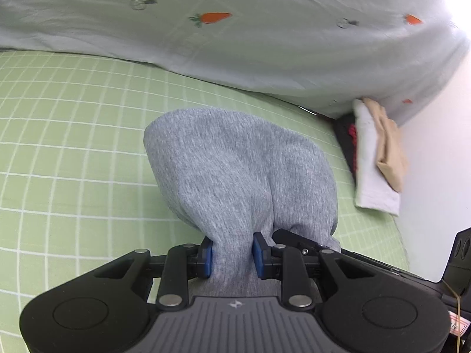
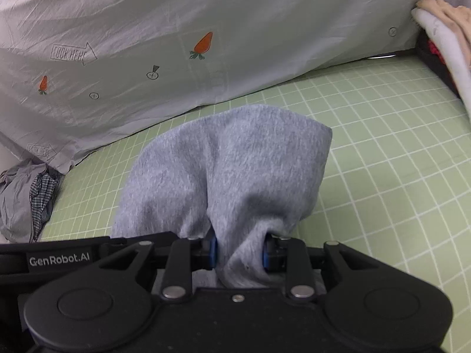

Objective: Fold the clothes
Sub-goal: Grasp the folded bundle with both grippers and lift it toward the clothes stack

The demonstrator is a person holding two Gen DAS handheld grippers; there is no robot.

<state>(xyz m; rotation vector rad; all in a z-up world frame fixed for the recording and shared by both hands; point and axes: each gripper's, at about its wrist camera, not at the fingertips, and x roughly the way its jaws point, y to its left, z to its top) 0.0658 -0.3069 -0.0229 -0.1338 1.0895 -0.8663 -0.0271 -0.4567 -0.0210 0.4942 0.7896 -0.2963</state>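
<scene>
A grey knit garment (image 1: 235, 164) hangs bunched over the green checked sheet (image 1: 73, 153). My left gripper (image 1: 231, 254) is shut on its near edge, the blue pads pressing the cloth from both sides. In the right wrist view the same grey garment (image 2: 232, 170) is held by my right gripper (image 2: 240, 254), which is shut on another bunch of its edge. The two grippers sit close side by side; the left one's black body (image 2: 56, 259) shows at the right gripper's left. The garment's far end droops toward the sheet.
A pale quilt with carrot prints (image 1: 235, 29) lies along the back of the bed (image 2: 397, 147). A stack of folded clothes, white and beige (image 1: 379, 153), sits at the right by the wall. A crumpled grey and checked cloth pile (image 2: 26, 200) lies at the left.
</scene>
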